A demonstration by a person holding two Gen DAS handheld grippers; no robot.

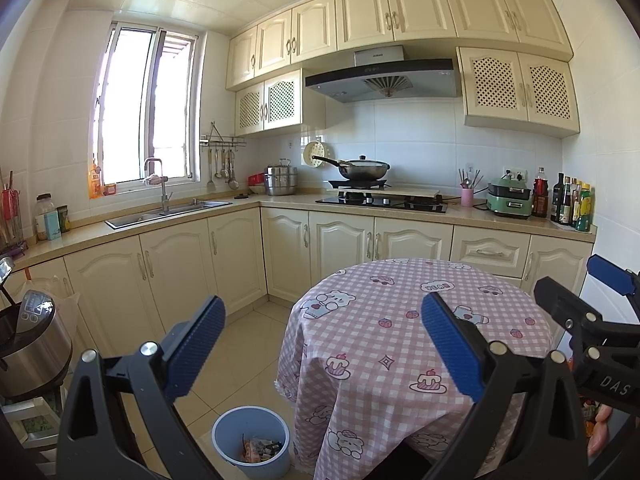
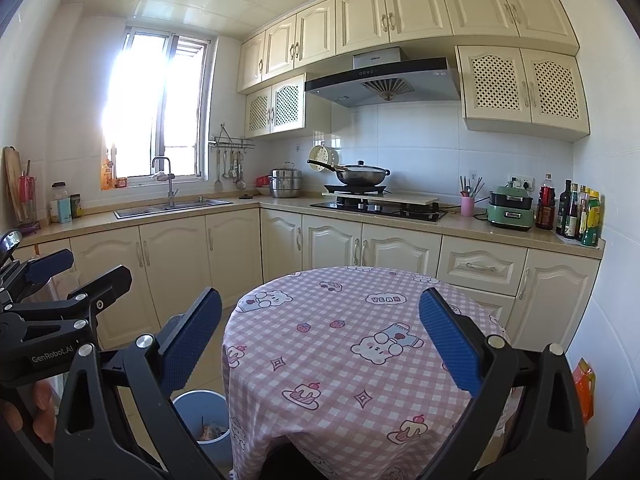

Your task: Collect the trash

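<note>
A blue waste bin [image 1: 251, 440] stands on the floor left of the round table [image 1: 400, 344], with crumpled wrappers [image 1: 260, 449] inside it. In the right wrist view the bin [image 2: 202, 420] shows partly behind my finger. The table's pink checked cloth [image 2: 340, 352] carries no loose items that I can see. My left gripper [image 1: 322, 344] is open and holds nothing, hovering above the table's left edge and the bin. My right gripper [image 2: 320, 340] is open and holds nothing, over the table top. Each gripper shows in the other's view, the right gripper [image 1: 592, 320] and the left gripper [image 2: 60, 304].
Cream base cabinets [image 1: 240, 260] run along the far and left walls under a counter with a sink [image 1: 168, 212], stove with a wok [image 1: 364, 170], bottles [image 1: 572, 204] and a green appliance [image 1: 510, 200]. A rice cooker [image 1: 32, 340] stands at left. Tiled floor [image 1: 240, 352] lies between table and cabinets.
</note>
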